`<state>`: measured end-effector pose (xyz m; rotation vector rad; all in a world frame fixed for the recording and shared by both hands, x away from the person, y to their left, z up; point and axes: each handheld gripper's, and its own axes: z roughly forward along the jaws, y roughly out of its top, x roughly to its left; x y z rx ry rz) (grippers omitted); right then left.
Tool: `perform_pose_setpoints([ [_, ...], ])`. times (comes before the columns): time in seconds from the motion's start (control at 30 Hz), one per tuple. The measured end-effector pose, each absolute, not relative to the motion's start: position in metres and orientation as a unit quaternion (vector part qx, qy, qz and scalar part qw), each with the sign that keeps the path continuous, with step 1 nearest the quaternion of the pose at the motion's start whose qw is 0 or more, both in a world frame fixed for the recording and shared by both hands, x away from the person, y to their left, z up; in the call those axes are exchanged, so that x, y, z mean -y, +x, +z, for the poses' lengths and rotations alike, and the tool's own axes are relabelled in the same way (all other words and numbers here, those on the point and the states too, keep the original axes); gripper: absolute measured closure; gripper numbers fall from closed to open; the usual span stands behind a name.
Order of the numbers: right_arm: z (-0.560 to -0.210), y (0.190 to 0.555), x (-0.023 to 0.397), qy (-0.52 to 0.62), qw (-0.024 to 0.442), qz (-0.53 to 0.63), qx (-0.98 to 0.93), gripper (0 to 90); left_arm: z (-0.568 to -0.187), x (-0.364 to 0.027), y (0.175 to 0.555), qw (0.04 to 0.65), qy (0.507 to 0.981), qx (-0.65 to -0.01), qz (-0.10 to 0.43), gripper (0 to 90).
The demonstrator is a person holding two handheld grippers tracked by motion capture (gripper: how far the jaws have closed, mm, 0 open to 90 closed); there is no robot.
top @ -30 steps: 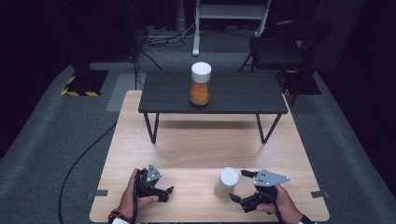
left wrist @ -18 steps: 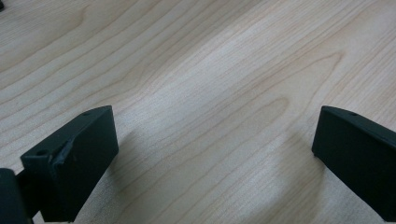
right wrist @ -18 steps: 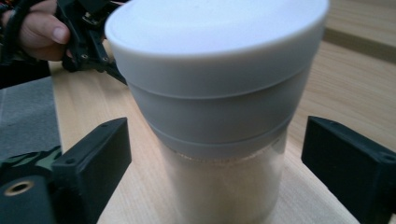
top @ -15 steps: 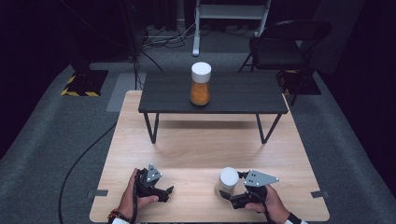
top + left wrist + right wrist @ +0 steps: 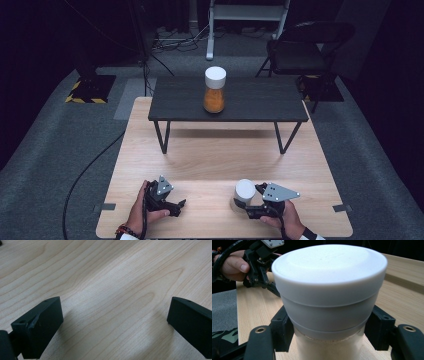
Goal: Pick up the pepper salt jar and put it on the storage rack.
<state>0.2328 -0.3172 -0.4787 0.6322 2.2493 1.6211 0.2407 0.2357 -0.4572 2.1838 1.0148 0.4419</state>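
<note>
Near the tabletop's [image 5: 210,165] front edge, towards its right corner, a white-capped jar [image 5: 244,196] is enclosed by the right tongs [image 5: 250,209]; in the right gripper view the jaws are seen pressed against the jar's neck just under the cap, so it is judged gripped. At the front left, the left tongs [image 5: 176,206] are held wide apart over bare wood, with nothing between them. A second, orange-filled jar [image 5: 214,90] is stood on the raised dark shelf [image 5: 265,100] at the far edge. The grasping step appears in hand; a straight lift is judged next
</note>
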Motion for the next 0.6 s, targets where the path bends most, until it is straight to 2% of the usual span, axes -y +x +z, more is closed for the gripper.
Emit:
perform_pose_setpoints([
  [0.3,-0.473,0.232,0.323,0.232,0.141,0.571,-0.774,34.6,-0.457,-0.236,0.241,0.34,0.839,-0.39,0.17,0.3],
  [0.6,-0.466,0.229,0.325,0.236,0.16,0.572,-0.769,34.6,-0.457,-0.236,0.241,0.34,0.839,-0.39,0.17,0.3],
])
